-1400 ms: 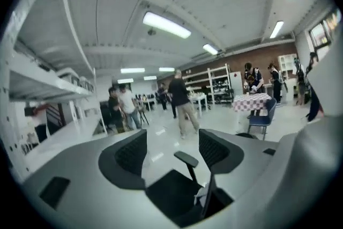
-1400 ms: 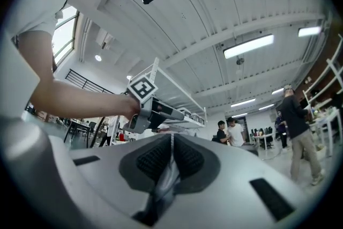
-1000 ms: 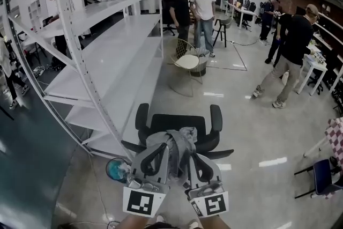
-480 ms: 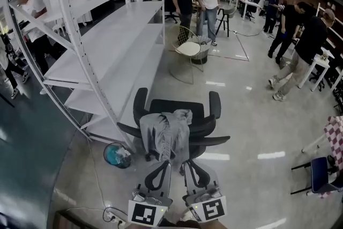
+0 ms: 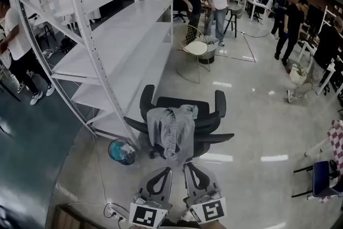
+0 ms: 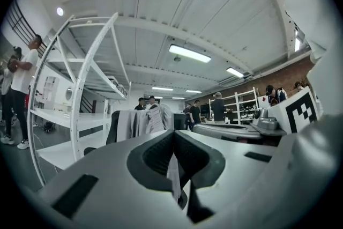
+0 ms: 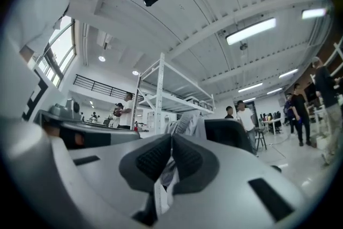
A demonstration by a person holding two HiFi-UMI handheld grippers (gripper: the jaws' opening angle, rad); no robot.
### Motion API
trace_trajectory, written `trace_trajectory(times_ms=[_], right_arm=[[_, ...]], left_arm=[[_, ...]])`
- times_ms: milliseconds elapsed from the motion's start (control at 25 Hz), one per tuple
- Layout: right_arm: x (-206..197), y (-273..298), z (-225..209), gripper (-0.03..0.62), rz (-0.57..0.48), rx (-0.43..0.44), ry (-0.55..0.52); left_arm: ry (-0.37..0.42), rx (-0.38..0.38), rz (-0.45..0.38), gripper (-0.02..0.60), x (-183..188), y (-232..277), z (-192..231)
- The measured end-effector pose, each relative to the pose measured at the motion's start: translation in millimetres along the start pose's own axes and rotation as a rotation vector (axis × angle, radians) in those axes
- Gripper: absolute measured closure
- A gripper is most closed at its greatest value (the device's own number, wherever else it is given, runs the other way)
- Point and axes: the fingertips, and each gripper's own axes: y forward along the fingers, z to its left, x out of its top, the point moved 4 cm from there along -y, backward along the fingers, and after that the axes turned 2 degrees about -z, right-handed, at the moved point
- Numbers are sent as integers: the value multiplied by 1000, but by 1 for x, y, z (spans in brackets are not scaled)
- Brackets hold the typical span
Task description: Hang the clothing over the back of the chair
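Glossy grey workshop flooring surrounded the crumpled grey fabric garment (image 5: 171,128), which lay draped over the back of the black swivel office chair (image 5: 206,127), its long axis running twelve to six. At its six o'clock end the left gripper (image 5: 164,170) and right gripper (image 5: 188,167) sat side by side, equally near, each apparently clamped on the hem.

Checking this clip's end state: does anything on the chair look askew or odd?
The grey garment hangs bunched and off-centre over the back of the office chair, whose picture-right side is bare. Nothing else stands out.
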Motion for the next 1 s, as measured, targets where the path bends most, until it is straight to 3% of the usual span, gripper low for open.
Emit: trace_trajectory(times_ms=[1000], right_arm=[[2, 12, 21, 579, 7, 2, -16]], left_arm=[[12, -13, -3, 574, -1, 1, 17]])
